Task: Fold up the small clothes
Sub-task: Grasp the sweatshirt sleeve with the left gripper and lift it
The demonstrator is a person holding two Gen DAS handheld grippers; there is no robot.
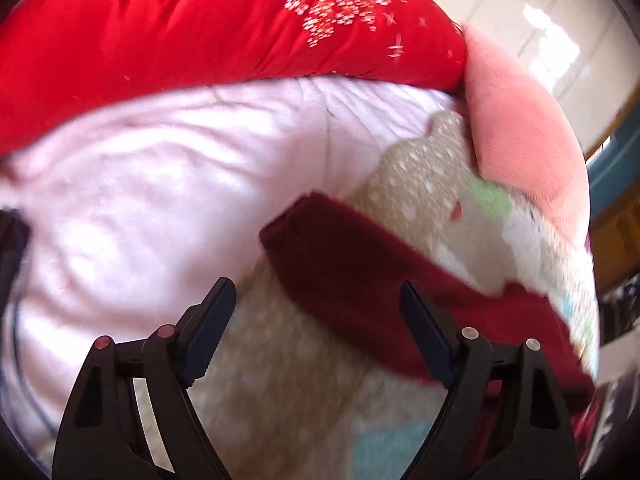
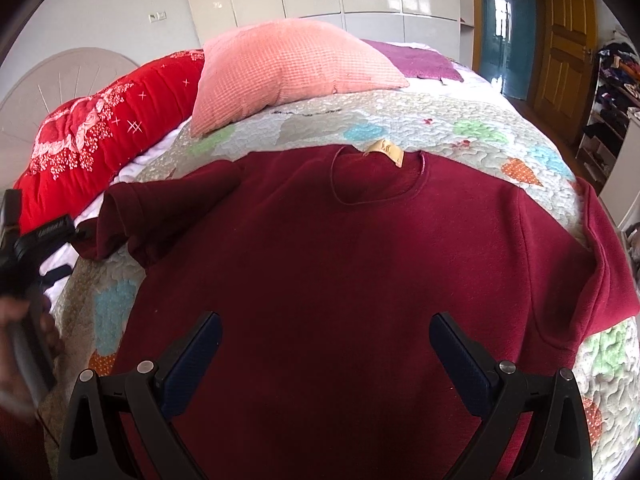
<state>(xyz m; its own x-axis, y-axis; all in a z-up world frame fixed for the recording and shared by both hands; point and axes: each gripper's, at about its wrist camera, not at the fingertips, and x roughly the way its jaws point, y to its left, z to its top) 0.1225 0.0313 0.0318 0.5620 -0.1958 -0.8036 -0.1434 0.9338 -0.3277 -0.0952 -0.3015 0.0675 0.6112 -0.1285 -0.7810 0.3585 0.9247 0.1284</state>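
Note:
A dark red sweater lies spread flat on the patterned quilt, neck hole and yellow label at the far side, sleeves out to both sides. My right gripper is open and empty, hovering over the sweater's body. My left gripper is open and empty, just above the quilt, with the left sleeve of the sweater between and beyond its fingers. The left gripper's body also shows at the left edge of the right wrist view.
A pink pillow and a red floral duvet lie at the head of the bed. White sheet shows beside the quilt. A purple cloth lies behind the pillow. Wardrobes, a yellow door and a clothes rack stand beyond.

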